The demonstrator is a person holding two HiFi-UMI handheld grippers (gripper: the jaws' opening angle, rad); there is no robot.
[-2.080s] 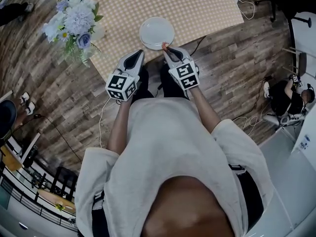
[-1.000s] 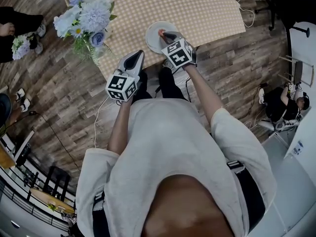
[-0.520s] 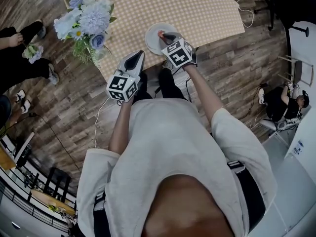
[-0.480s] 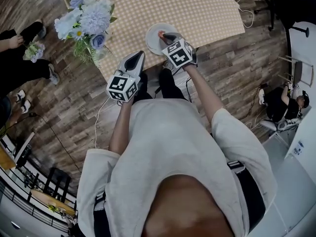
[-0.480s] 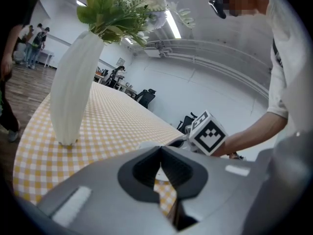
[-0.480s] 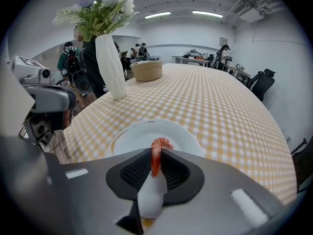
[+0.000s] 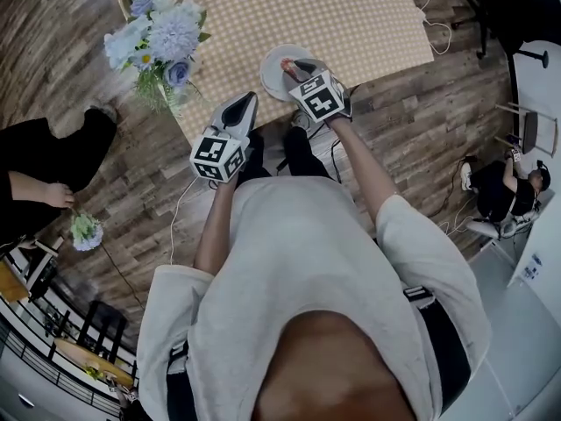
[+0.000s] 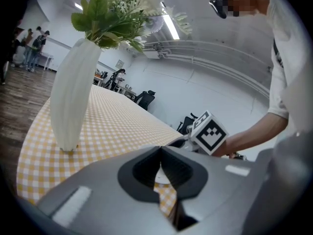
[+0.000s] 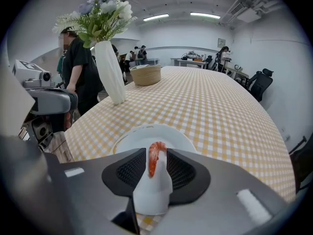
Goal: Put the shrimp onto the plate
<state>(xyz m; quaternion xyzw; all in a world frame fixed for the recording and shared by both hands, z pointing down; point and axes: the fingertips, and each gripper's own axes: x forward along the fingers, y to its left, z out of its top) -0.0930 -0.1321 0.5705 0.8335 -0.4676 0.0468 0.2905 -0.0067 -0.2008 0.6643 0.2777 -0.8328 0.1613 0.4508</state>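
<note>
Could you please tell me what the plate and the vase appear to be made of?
Plate: probably glazed ceramic or melamine; smooth white with a soft sheen on its rim.
Vase: likely matte ceramic or plastic; opaque white with no glare.

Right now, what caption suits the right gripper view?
Right gripper, jaws just opened, with the shrimp between them over the white plate on a checked tablecloth.

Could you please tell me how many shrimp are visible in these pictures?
1. The shrimp sits between the jaws of the right gripper, which have just been opening, over the white plate. None other shows, though the gripper could hide part of the plate.
</note>
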